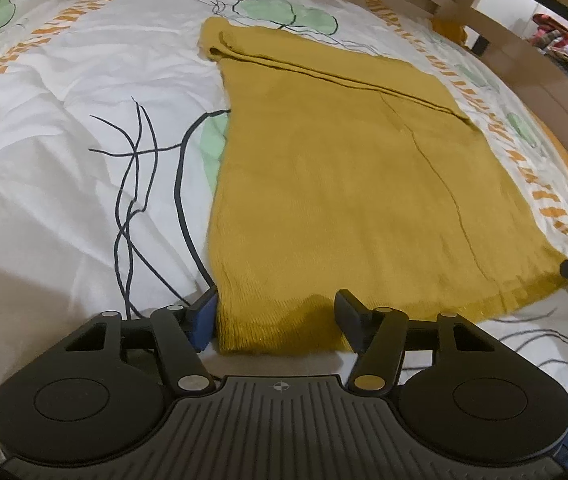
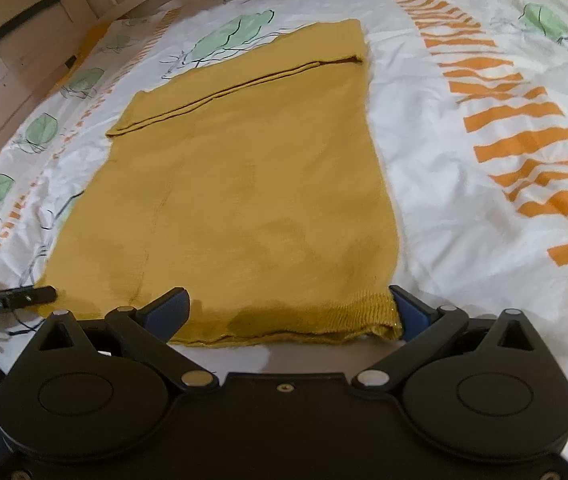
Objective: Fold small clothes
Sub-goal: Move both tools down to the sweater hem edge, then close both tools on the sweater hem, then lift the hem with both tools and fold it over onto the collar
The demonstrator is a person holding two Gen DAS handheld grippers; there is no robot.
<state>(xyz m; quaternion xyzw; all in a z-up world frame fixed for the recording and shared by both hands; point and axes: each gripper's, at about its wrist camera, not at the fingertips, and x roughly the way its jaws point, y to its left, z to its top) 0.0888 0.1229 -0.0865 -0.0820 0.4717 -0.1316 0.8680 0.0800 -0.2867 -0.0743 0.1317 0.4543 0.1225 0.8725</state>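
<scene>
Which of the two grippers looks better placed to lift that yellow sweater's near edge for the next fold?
Neither clearly: both are open. The left gripper straddles the mustard sweater's left hem corner, the right gripper its right hem corner. Probably both lift together.

The garment [image 1: 336, 184] lies flat on the bedspread [image 1: 63, 128], its near hem between each gripper's spread fingers, the left gripper [image 1: 275, 316] and the right gripper [image 2: 288, 312].
</scene>
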